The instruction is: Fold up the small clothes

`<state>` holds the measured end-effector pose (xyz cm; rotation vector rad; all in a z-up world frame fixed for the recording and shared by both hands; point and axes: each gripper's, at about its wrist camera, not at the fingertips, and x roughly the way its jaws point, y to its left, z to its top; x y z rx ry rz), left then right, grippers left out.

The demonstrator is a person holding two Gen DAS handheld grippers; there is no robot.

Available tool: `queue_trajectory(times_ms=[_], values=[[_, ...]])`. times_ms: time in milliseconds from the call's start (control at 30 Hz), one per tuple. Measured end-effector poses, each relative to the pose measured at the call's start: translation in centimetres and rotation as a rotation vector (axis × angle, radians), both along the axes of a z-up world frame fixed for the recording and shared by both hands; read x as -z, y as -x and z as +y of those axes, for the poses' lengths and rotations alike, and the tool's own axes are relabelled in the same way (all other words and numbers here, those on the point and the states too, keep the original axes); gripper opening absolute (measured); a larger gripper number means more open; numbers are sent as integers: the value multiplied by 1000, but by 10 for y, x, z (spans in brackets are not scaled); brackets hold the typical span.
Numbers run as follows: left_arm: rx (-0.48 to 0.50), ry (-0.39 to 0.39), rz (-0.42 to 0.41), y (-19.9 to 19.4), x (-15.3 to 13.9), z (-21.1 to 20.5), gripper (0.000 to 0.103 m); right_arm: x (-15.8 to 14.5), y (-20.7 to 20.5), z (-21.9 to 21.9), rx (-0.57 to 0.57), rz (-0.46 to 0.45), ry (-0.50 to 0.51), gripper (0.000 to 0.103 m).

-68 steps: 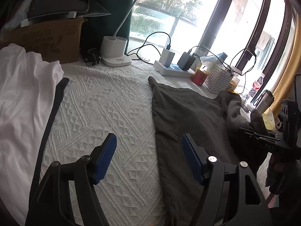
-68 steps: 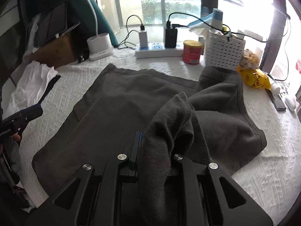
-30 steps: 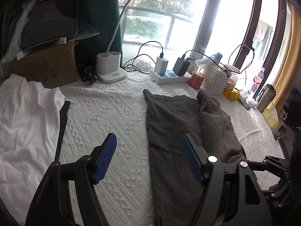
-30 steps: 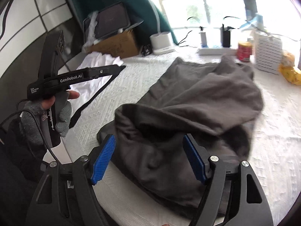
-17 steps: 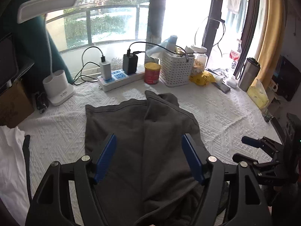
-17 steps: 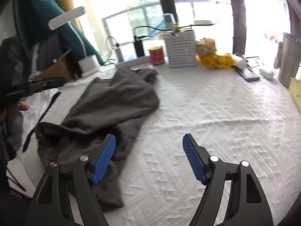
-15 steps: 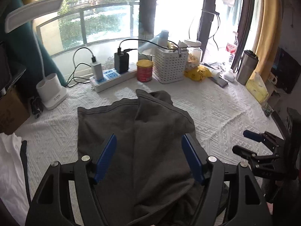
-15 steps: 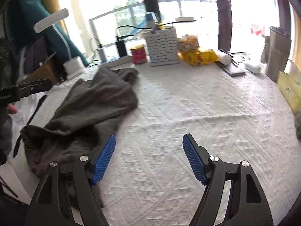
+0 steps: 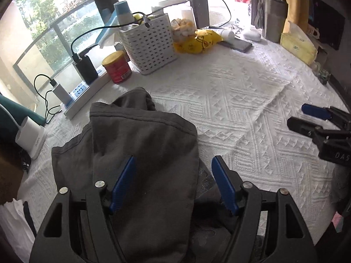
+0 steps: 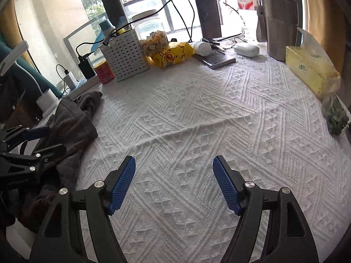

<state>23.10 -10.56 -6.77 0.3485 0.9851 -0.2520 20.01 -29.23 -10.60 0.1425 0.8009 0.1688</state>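
Left gripper: your left gripper (image 9: 173,182) hangs over the near part of the grey garment, jaws spread wide, nothing pinched between the blue pads (image 9: 122,183); it grasps nothing.
Right gripper: your right gripper (image 10: 174,185) is released too, jaws spread wide over bare white bedspread, well to the right of the cloth. In the left wrist view you see it at the right edge (image 9: 311,120), apart from the garment.
Grey garment: the dark grey garment (image 9: 140,153) lies folded over on itself on the bedspread, under and ahead of your left gripper. A top layer with a stitched hem overlaps the lower layer, and a bunched end points toward the red can. Its near end is hidden under the gripper body, so you cannot tell how it lies there.
Bedspread: the white textured bedspread (image 9: 241,109) covers the whole surface; a crease line runs across it ahead of your right gripper.
White cloth: a white cloth (image 9: 13,223) shows at the lower left corner of the left wrist view, apart from the grey garment.
Red can: the red can (image 9: 117,66) stands just beyond the garment's far end, beside the white basket (image 9: 149,43).
Power strip: the power strip (image 9: 83,94) lies left of the can, with chargers plugged in.
Lamp base: a white lamp base (image 9: 30,137) stands at the far left.
Yellow bag: a yellow bag (image 10: 171,54) rests right of the basket.
Tissue box: a yellow tissue box (image 10: 311,70) sits at the far right, with a steel tumbler (image 10: 278,22) behind it.
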Motion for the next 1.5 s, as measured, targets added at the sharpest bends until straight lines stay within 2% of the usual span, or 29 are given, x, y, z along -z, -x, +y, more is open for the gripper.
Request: queue_trajectory(times_ms=[100,133,167,200,267,367,533,633,833,1000,1067,1133,1300,1333,1400,1467,1500], values=[[37,-64,15,1,15,-4,71,1,-3,0,9,8,0,77],[45,-83,13,2,20,-3,67,2,-4,0,12,13,0,77],[49,-96,9,3,22,0,49,2,-5,1,12,18,-3,77],[41,-93,6,3,22,5,40,3,-6,2,9,23,-8,77],[3,-54,-21,4,14,20,6,3,-6,4,8,24,-16,77],[-38,-18,-93,8,-8,44,3,1,-4,10,1,16,-19,77],[-147,27,-190,12,-34,98,3,-4,-3,30,-33,5,0,77],[-229,43,-230,9,-32,139,2,-8,0,50,-69,-1,23,77],[-332,141,-294,0,-29,200,2,-3,6,89,-126,33,34,77],[-361,213,-258,-25,-12,234,2,-2,13,119,-169,48,60,77],[-346,210,-211,-34,0,237,2,-1,15,129,-186,61,69,77],[-356,216,-198,-34,7,239,2,4,17,136,-198,83,82,77],[-395,223,-95,-22,21,244,4,13,26,145,-213,118,99,77],[-399,231,-99,-14,19,245,6,13,27,146,-215,120,101,77],[-398,251,-123,2,9,246,17,14,29,148,-217,122,106,77],[-384,285,-149,20,-4,246,37,13,31,148,-219,119,109,77],[-377,297,-166,30,-12,246,40,12,32,148,-221,117,111,77]])
